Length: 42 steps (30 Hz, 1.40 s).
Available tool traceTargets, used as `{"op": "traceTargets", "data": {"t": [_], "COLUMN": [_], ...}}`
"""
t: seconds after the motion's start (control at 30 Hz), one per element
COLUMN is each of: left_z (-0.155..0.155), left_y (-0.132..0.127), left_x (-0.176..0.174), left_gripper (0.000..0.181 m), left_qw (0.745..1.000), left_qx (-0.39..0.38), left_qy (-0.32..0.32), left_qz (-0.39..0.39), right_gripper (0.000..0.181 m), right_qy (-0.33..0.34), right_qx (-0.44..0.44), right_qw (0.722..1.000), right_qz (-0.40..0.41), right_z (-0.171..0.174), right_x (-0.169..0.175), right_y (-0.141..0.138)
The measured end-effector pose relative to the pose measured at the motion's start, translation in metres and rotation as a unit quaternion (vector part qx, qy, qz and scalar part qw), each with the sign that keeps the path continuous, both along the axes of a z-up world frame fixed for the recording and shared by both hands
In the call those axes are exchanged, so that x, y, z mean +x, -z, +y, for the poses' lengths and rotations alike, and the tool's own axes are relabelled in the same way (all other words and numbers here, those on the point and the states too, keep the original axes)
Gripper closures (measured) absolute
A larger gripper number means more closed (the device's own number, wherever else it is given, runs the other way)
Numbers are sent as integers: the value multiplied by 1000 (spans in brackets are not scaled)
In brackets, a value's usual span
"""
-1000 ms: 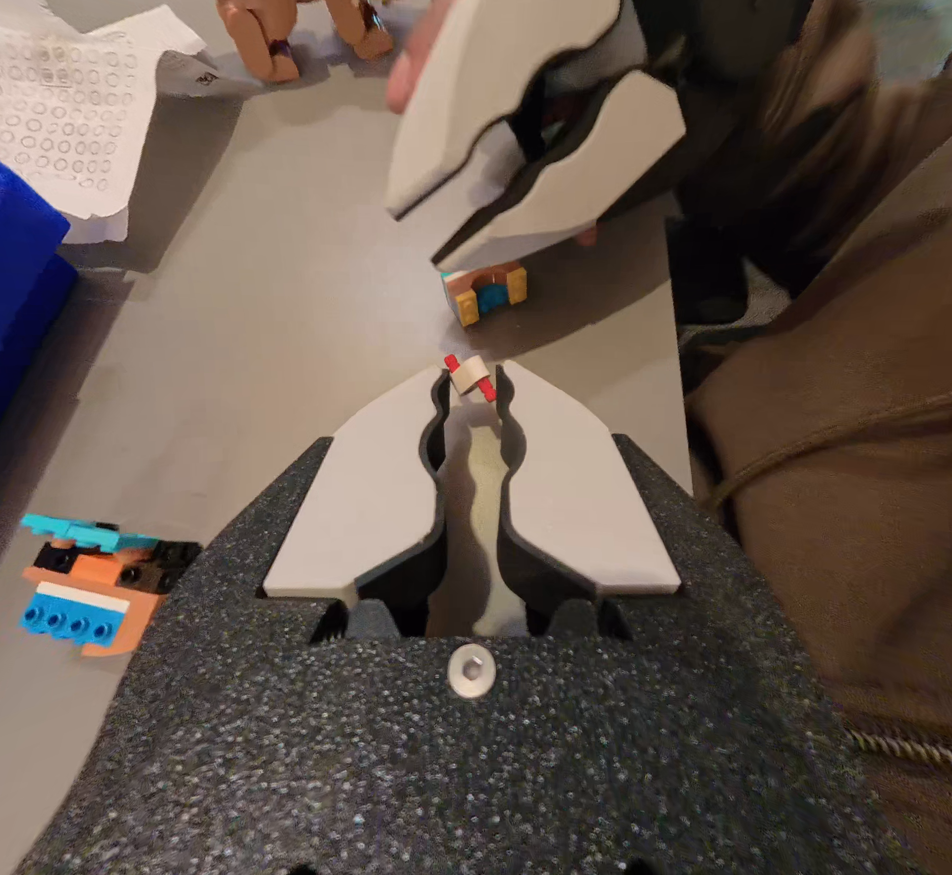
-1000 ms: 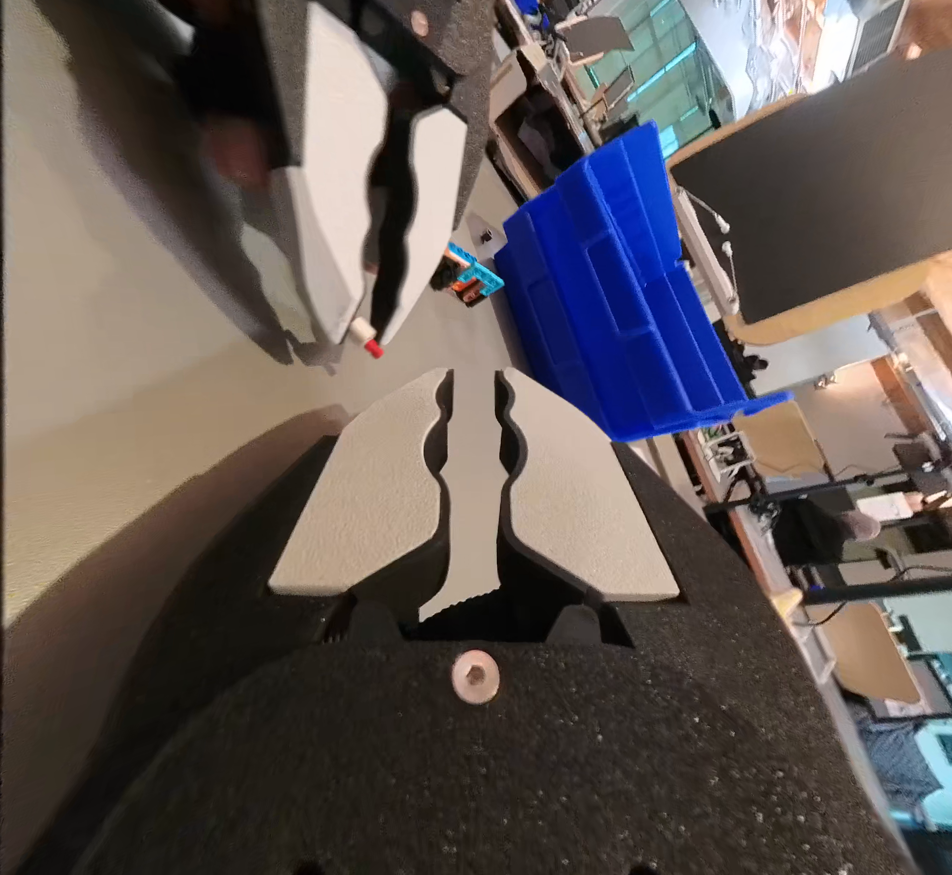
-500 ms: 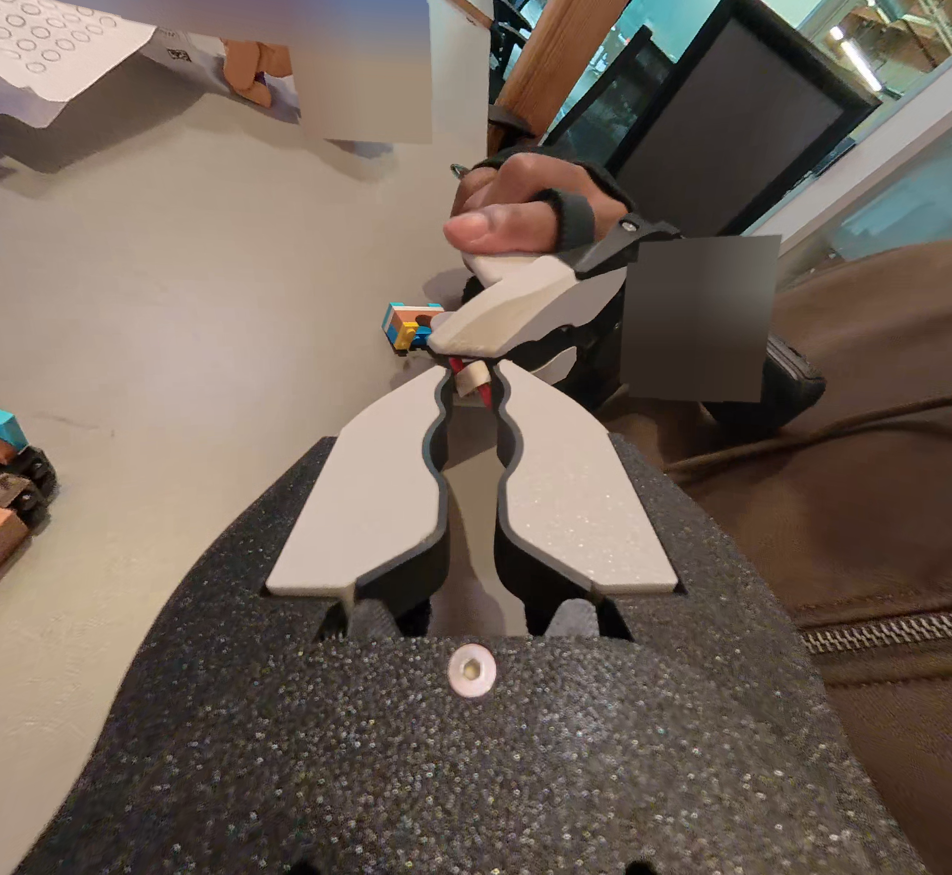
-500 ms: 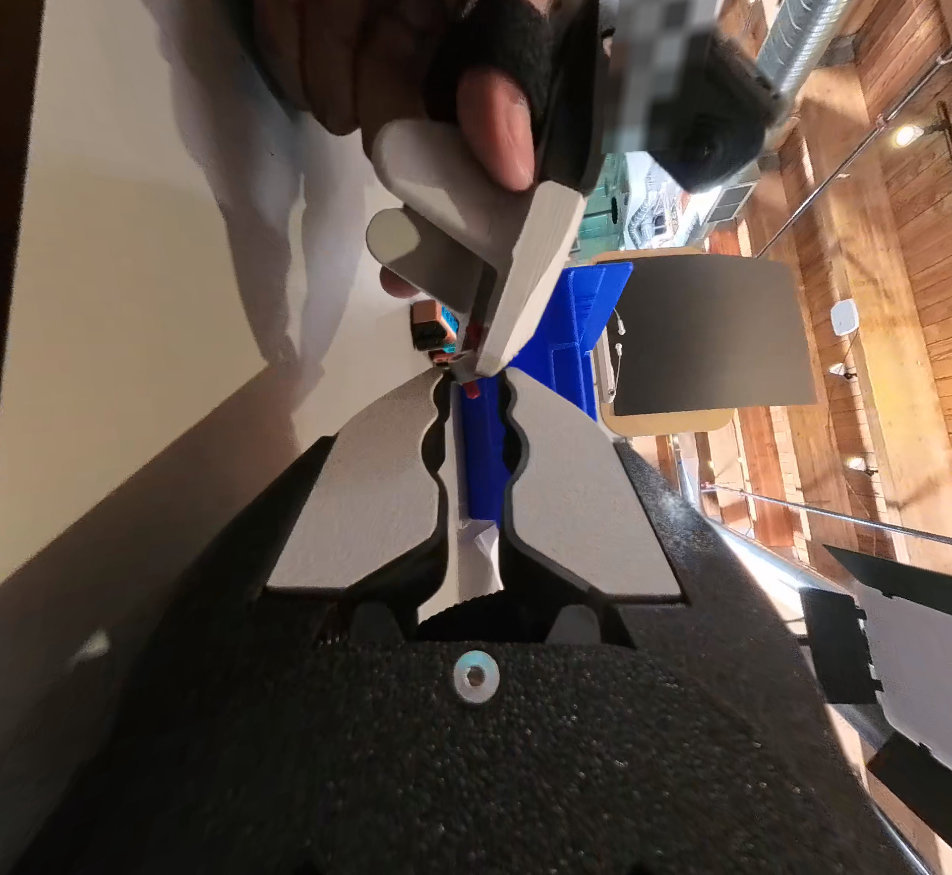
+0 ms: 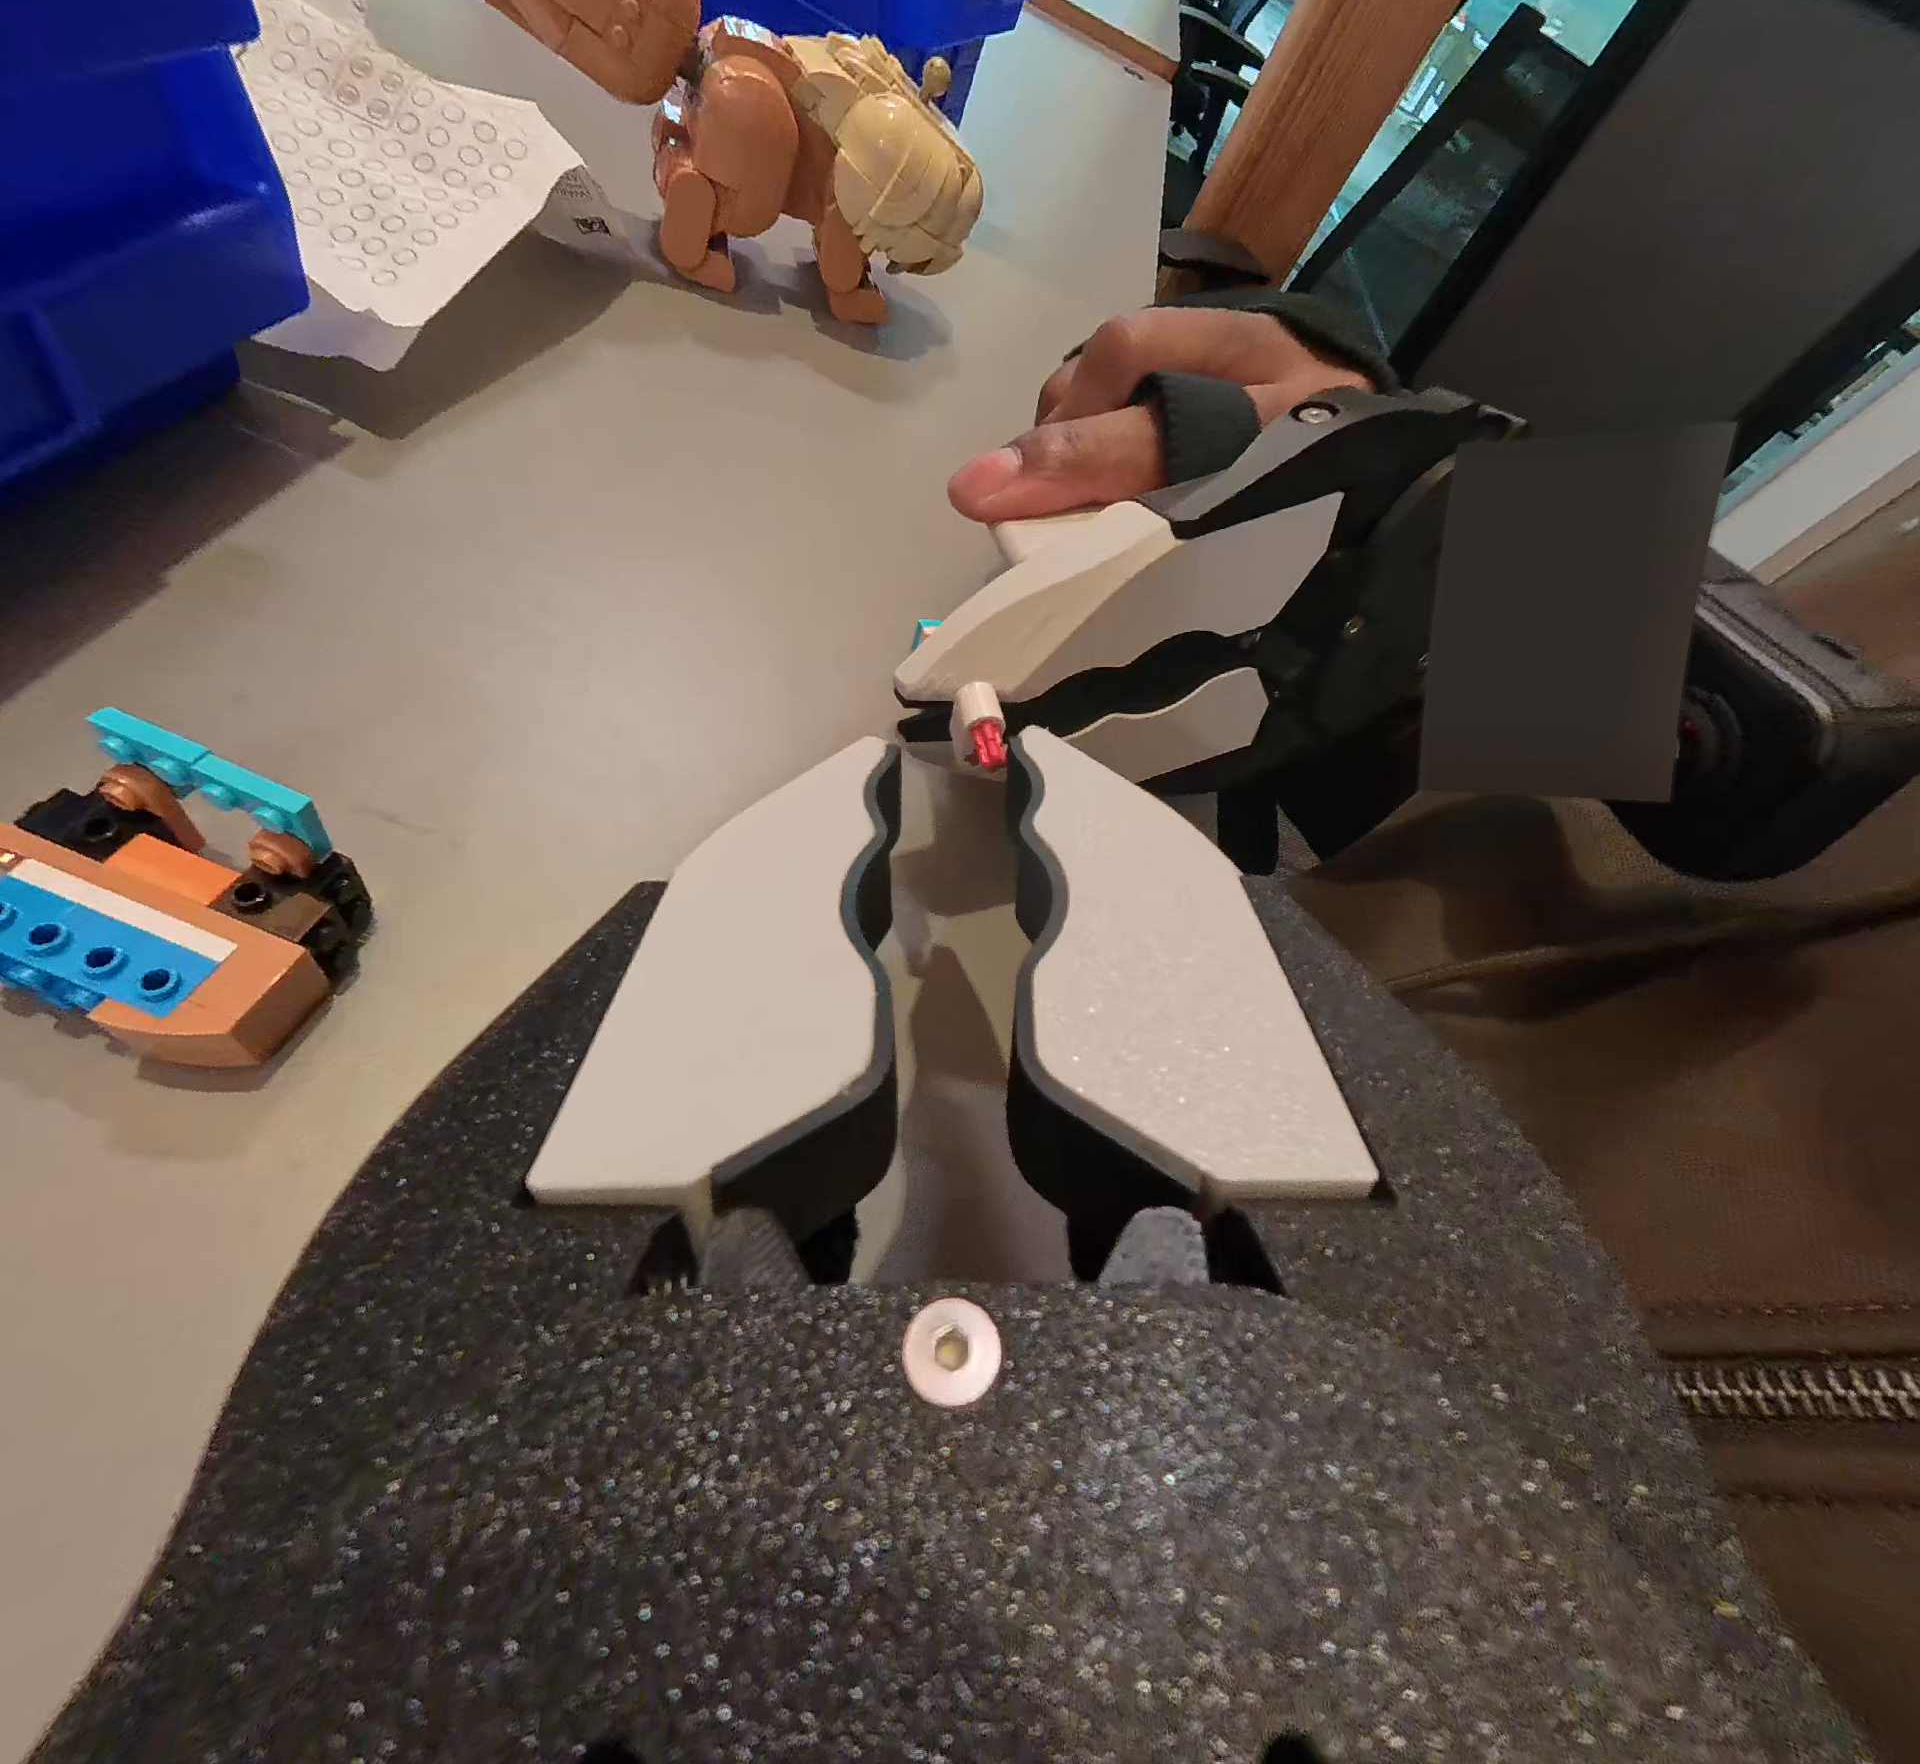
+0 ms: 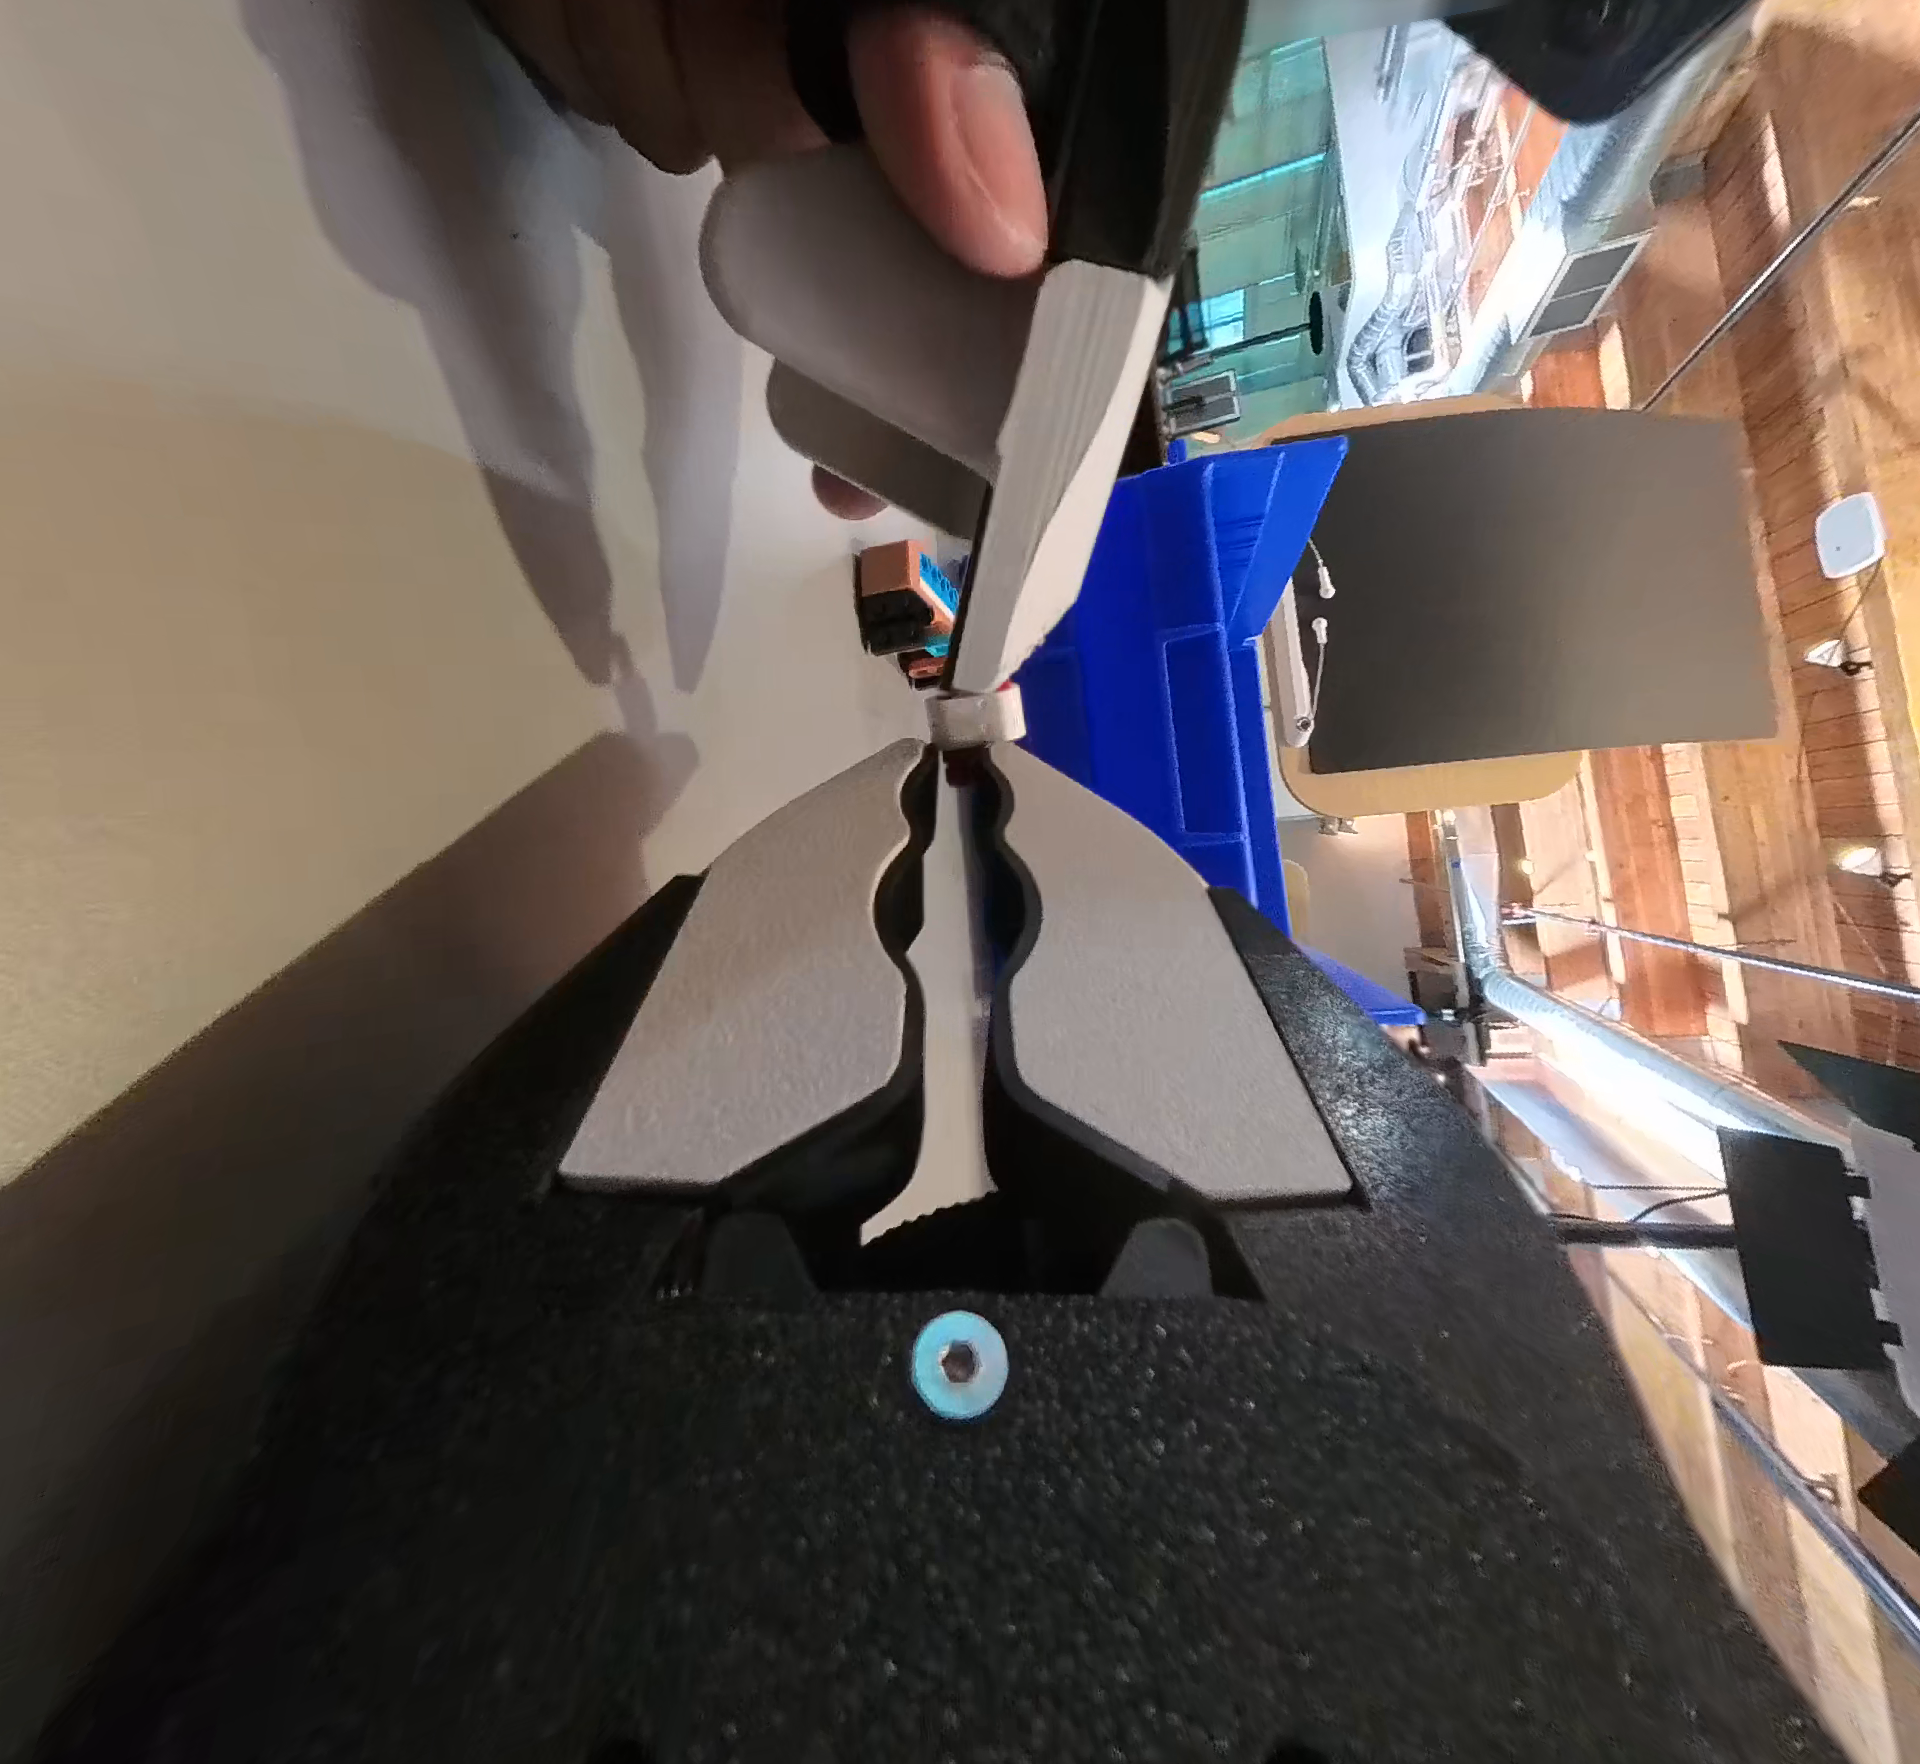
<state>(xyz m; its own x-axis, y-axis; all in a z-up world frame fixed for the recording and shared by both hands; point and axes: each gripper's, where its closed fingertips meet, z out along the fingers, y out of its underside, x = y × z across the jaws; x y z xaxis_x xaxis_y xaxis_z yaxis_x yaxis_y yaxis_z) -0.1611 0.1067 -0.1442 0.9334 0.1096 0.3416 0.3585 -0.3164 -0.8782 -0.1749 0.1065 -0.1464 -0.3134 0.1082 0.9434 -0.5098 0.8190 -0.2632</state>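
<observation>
The left gripper (image 5: 954, 758) stands with its jaws a little apart; just beyond its tips the right gripper (image 5: 920, 706) pinches a small white-and-red piece (image 5: 978, 725); a brick animal (image 5: 821, 166) and blue bins (image 5: 125, 187) sit farther along the grey table (image 5: 582, 592).

A grey counter (image 5: 582, 592) carries a tan-and-cream brick-built animal (image 5: 821, 156), a sheet of white paper printed with circles (image 5: 384, 166) beside blue bins (image 5: 114, 156), and near the left edge a small orange, blue and black brick model (image 5: 166, 914).
</observation>
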Motion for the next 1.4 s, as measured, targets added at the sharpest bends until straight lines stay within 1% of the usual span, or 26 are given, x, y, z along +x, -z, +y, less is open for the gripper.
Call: {"op": "traceTargets", "data": {"t": [0.13, 0.23, 0.3, 0.43, 0.57, 0.6, 0.67, 0.83, 0.93, 1.07, 1.4], "left_z": [1, 3, 4, 3, 1, 0, -4, -12, -15, -18, -23], "left_y": [1, 3, 3, 2, 0, -1, 1, 5, 6, 4, 1], "left_x": [2, 2, 1, 2, 1, 2, 5, 22, 28, 34, 44], "left_gripper": [162, 168, 168, 172, 174, 174, 174, 173, 173, 174, 174], "left_qw": [1000, 999, 998, 997, 995, 995, 997, 997, 996, 994, 993], "left_qx": [-4, -15, -17, -14, -13, -10, -10, -18, -21, -15, -10], "left_qy": [7, 5, 1, 2, 6, 10, 20, 71, 90, 109, 117], "left_qz": [22, 50, 62, 71, 100, 99, 72, 20, 1, -9, -17], "right_gripper": [177, 177, 177, 177, 177, 177, 177, 177, 177, 177, 178], "right_qy": [-4, -6, -8, -1, 7, 6, 0, -48, -65, -89, -127], "right_qx": [-19, -27, -24, -22, -34, -40, -45, -40, -40, -44, -65], "right_qw": [999, 999, 999, 999, 998, 997, 996, 993, 991, 989, 980], "right_qz": [-25, -33, -37, -38, -54, -59, -76, -98, -108, -106, -141], "right_z": [0, -1, -4, -5, -7, -8, -10, -19, -22, -25, -27], "right_x": [1, 1, 2, 0, 0, 1, 4, 20, 26, 32, 43], "right_y": [-1, -1, 1, 1, 0, -1, 1, 5, 7, 4, 1]}}
